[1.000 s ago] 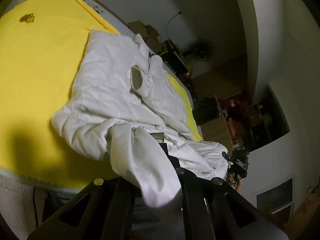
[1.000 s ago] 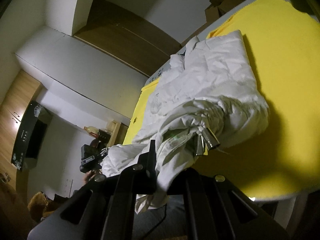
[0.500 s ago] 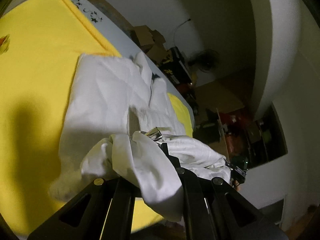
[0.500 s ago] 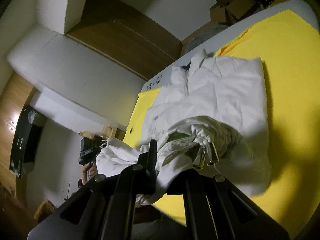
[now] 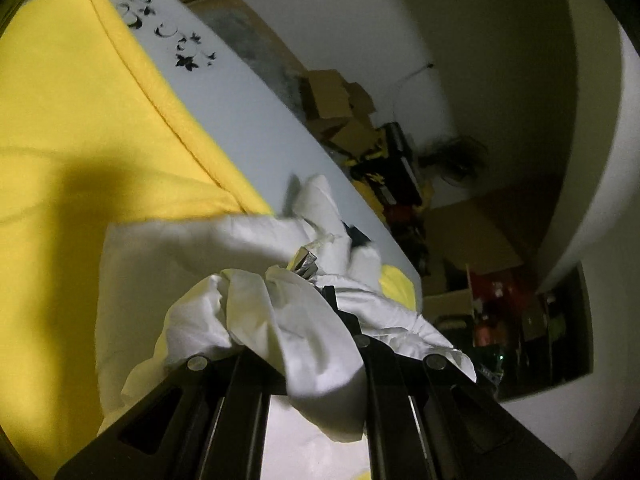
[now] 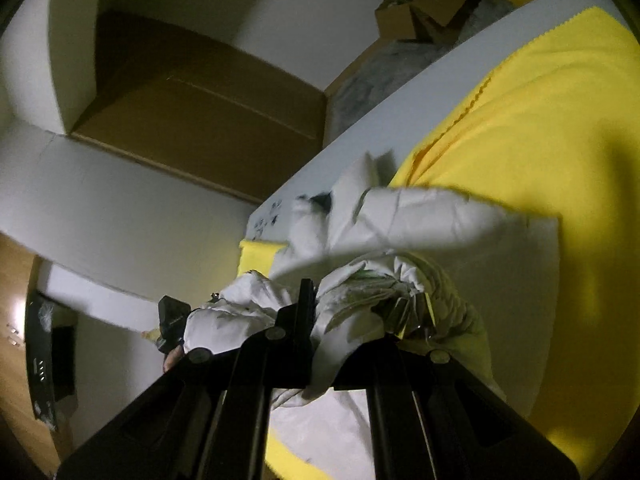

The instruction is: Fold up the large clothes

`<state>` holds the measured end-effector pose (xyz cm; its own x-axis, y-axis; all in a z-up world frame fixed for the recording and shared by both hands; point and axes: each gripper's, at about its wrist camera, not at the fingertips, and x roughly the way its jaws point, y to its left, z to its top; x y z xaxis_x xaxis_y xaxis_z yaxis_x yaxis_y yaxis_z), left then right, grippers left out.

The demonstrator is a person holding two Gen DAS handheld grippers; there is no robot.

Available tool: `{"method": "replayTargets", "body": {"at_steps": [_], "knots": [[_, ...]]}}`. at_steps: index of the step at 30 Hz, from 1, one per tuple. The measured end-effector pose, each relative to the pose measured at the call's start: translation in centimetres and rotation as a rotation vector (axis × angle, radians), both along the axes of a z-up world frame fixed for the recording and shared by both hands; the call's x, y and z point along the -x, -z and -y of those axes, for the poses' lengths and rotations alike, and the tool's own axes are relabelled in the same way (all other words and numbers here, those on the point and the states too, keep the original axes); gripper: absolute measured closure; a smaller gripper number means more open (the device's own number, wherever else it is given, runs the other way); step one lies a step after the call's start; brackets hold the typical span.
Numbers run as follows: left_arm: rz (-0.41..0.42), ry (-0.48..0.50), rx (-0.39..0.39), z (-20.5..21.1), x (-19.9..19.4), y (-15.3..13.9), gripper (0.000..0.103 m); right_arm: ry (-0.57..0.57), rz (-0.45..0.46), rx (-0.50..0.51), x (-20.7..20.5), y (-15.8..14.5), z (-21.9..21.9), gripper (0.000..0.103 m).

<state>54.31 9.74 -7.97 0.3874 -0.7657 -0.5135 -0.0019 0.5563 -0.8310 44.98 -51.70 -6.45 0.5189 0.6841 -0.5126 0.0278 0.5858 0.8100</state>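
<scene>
White shirt (image 5: 192, 248) collar toward far edge, both tongs – left (image 5: 306, 264), right (image 6: 408, 312) – seemingly pinching it

Both wrist views close, sharing white garment (image 5: 280, 312), yellow cloth (image 6: 540, 128)

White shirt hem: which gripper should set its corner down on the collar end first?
Probably neither: both are equally placed. The left gripper and right gripper each clamp bunched fabric of the white cotton shirt, both above its collar end on the yellow cloth. Lower together.
</scene>
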Motion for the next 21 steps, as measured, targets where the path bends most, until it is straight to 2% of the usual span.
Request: {"method": "replayTargets", "body": {"at_steps": [8,14,18,21], "knots": [[-0.015,-0.004,-0.089,1.9,-4.8,3.9,0.1,0.078,-0.056,0.001,-5.5,5.6,1.2,0.098],[0.001,0.003,-0.149,2.9,-6.3,5.1,0.1,0.106,-0.079,0.031,-7.0,7.5,1.5,0.098],[-0.007,0.002,-0.154,3.3,-6.9,7.2,0.098,0.119,-0.11,0.07,-7.9,9.1,1.4,0.1],[0.022,-0.006,-0.173,3.8,-6.8,7.7,0.097,0.128,-0.108,0.106,-7.9,9.5,1.2,0.099]]}}
